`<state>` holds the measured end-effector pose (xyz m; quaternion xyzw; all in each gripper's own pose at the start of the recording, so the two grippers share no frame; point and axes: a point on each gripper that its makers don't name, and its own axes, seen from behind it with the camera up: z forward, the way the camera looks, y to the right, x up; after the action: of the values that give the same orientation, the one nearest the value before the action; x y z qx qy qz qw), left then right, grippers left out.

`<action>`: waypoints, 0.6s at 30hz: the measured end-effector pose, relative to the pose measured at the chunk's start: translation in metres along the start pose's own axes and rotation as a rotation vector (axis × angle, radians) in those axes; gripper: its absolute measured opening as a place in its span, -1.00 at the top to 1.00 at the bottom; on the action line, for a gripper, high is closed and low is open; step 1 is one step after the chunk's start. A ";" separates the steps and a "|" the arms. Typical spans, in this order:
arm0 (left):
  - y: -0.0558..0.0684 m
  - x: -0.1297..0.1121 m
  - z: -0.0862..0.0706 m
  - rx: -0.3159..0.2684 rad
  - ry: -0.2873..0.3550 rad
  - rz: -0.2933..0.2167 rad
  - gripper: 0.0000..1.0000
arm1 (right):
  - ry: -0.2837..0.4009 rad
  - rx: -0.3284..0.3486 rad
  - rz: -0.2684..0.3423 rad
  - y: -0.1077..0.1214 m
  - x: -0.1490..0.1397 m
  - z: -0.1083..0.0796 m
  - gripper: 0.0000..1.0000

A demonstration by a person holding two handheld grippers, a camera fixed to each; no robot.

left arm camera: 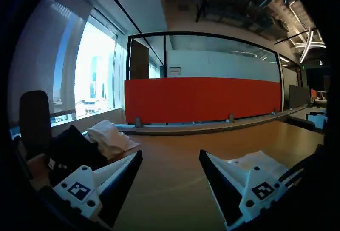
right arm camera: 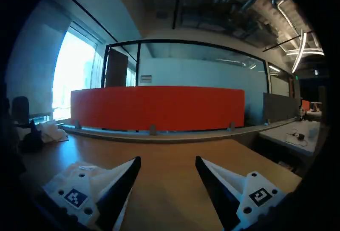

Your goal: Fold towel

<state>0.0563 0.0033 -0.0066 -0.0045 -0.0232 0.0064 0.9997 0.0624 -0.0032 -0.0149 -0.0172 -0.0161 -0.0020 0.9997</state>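
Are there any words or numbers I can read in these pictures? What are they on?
No words or numbers can be read.
Small sign on the glass wall: too small and blurred to read.
Square markers on the left hand-held gripper and right hand-held gripper: black-and-white patterns, no letters.

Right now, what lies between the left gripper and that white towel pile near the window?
Just bare wooden table, seen in the left gripper view, separates the open left gripper from the towel pile.

Wooden table [left arm camera: 178, 180], crumpled white towel [left arm camera: 108, 136] near its left edge, dark bundle [left arm camera: 72, 149] beside it, white cloth [left arm camera: 255, 159] at right
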 end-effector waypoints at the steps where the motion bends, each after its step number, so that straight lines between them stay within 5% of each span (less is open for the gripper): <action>1: 0.001 0.009 -0.002 -0.001 -0.001 -0.005 -0.99 | -0.003 0.000 0.002 -0.001 0.007 -0.002 -0.98; 9: 0.001 0.068 -0.014 -0.012 -0.013 -0.014 -0.99 | -0.014 0.011 0.012 -0.010 0.054 -0.011 -0.99; 18: 0.007 0.092 -0.018 -0.061 -0.072 0.009 -0.99 | -0.046 0.060 -0.010 -0.022 0.084 -0.014 -0.99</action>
<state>0.1489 0.0115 -0.0201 -0.0347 -0.0591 0.0106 0.9976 0.1469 -0.0255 -0.0255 0.0128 -0.0392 -0.0063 0.9991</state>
